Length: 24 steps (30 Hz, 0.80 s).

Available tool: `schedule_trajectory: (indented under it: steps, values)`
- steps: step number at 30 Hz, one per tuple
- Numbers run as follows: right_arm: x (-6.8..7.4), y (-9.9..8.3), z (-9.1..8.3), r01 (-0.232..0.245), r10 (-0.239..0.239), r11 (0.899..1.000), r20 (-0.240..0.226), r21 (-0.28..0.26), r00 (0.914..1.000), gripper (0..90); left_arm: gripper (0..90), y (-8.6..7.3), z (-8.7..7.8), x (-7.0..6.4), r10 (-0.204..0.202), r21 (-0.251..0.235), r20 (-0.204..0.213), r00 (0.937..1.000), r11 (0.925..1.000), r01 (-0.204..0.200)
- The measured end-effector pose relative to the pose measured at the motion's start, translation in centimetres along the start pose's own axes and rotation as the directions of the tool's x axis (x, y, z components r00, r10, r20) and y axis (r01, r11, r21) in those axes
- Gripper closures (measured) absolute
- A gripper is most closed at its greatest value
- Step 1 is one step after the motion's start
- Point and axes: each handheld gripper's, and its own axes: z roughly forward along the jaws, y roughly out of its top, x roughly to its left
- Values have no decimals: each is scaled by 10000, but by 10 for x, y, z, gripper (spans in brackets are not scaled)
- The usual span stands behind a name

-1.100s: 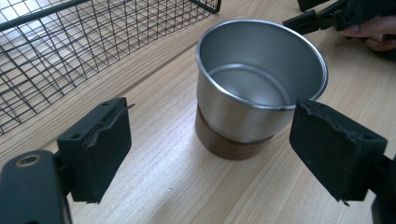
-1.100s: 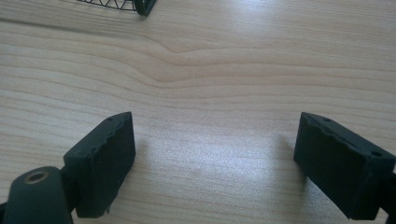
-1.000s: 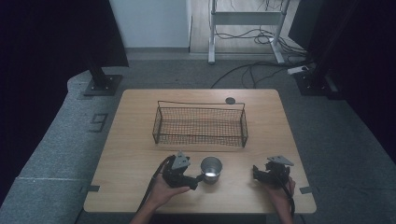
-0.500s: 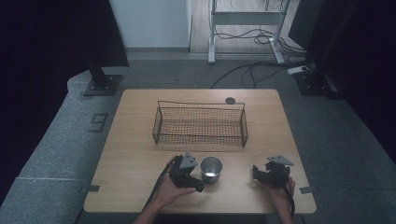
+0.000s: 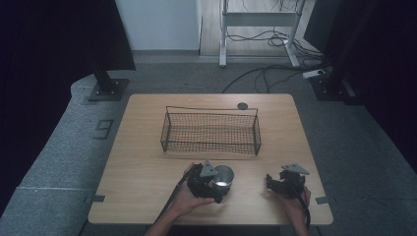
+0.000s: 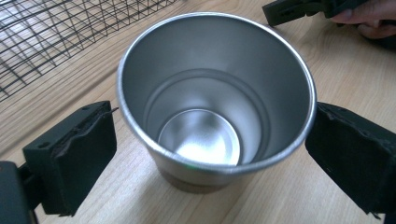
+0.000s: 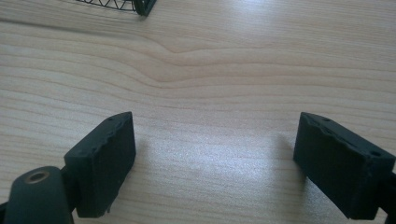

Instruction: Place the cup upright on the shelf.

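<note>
A smooth, polished metal cup (image 6: 215,98), round and tapering toward its base, is seen standing upright and empty on the pale wood-grain worktop (image 5: 142,162), near its front edge. It is flanked by the two black, rough-edged block jaws of the left hand-held gripper (image 5: 209,183), which are spread wide; the right jaw lies at or just beside the rim, while a gap is left at the other side, so the cup is bracketed rather than clamped. A rectangular basket (image 5: 210,130) of thin black wire mesh is set across the middle of the worktop, just behind the cup and apart from it. A small dark round disc (image 5: 242,105) is seen beyond the basket, near the far edge. The right hand-held gripper (image 5: 282,183) is held low over bare wood to the right, well apart from the cup, its jaws wide apart with nothing between them.
</note>
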Motion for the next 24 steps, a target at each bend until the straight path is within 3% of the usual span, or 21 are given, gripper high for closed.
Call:
schedule_trajectory:
  steps: [6, 13, 14, 24]
  values:
    - [0, 0, 0, -6, 6, 10000, 3, -1, 10000, 127, 23, 6, 7, -4, 242, 87, -182, 9995, 9997, -241]
    - [0, 0, 0, -2, 2, 10000, 8, -6, 10000, 128, 118, 7, 13, -6, 251, 54, -440, 9987, 9997, -248]
    - [0, 0, 0, 0, 0, 10000, 7, -6, 10000, 128, 157, 6, 13, -5, 227, 17, -420, 9989, 9997, -227]
    - [0, 0, 0, 3, -3, 10000, 9, -9, 10000, 128, 180, 4, 11, -6, 522, -7, -380, 9979, 9986, -522]
